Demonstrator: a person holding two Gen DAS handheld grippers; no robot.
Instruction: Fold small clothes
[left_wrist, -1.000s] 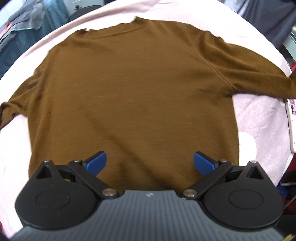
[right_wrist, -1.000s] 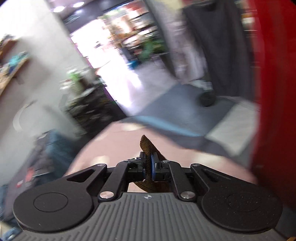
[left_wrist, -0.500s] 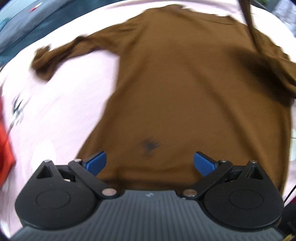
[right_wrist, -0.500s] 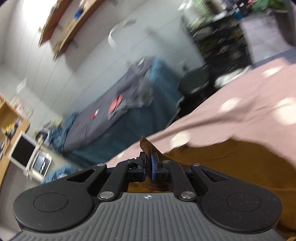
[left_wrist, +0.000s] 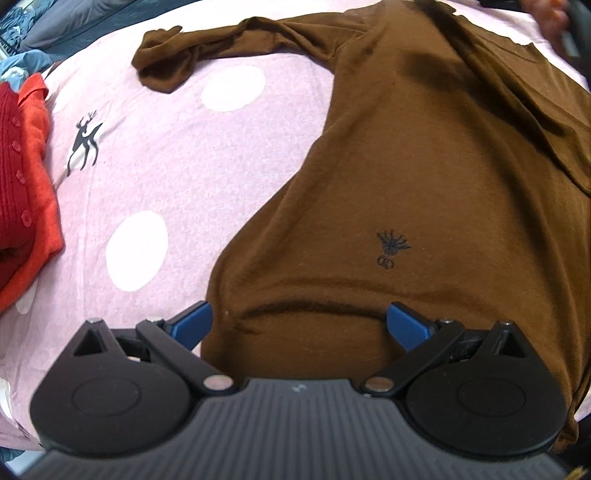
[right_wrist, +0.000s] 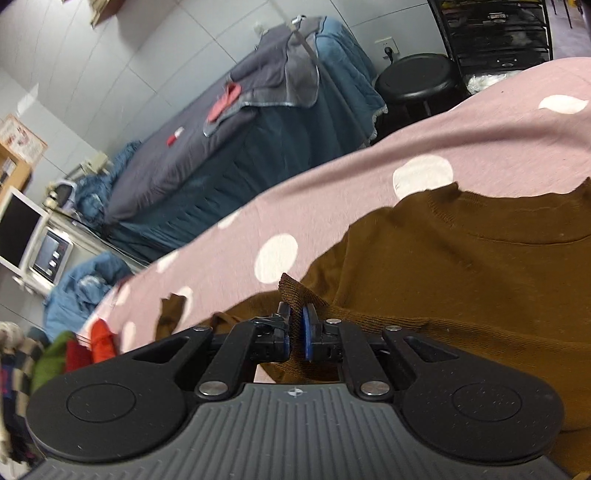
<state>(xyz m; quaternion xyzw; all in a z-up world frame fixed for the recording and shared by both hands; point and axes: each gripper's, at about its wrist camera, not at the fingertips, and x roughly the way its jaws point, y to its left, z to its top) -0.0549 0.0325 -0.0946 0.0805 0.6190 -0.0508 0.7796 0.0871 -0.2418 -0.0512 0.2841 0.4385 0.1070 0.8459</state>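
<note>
Brown knit, thin and limp: the sweater (left_wrist: 424, 177) lies chest-up on the pink spotted sheet (left_wrist: 177, 155), its body spread flat with a small dark emblem (left_wrist: 391, 247) showing, and one sleeve (left_wrist: 207, 48) trailing off toward the far left, where its cuff lies crumpled. It looks light and soft, with no stiffness of its own, so it will sag from any single hold and crease wherever it is dropped; the knit should grip the blue pads rather than slide. Good places to take it are the firmer ribbed edges, the cuffs, the hem and the collar (right_wrist: 517, 221), or a shoulder seam, and with two holds well apart a fold would stay straight. The right tool (right_wrist: 295, 332) has the ribbed end of the other sleeve (right_wrist: 291, 291) between its pads, low over the sweater's upper part; its jaws are opening, and the cloth sits between them with the pads close on either side. The left tool (left_wrist: 297, 323) hovers over the near edge of the body, jaws spread wide and empty, the left side seam just inside one pad. Red and orange garments (left_wrist: 22, 158) are stacked at the sheet's left edge. Beyond, a grey-covered bed (right_wrist: 221, 129) and a black stool (right_wrist: 417, 77) stand apart from the work.
</note>
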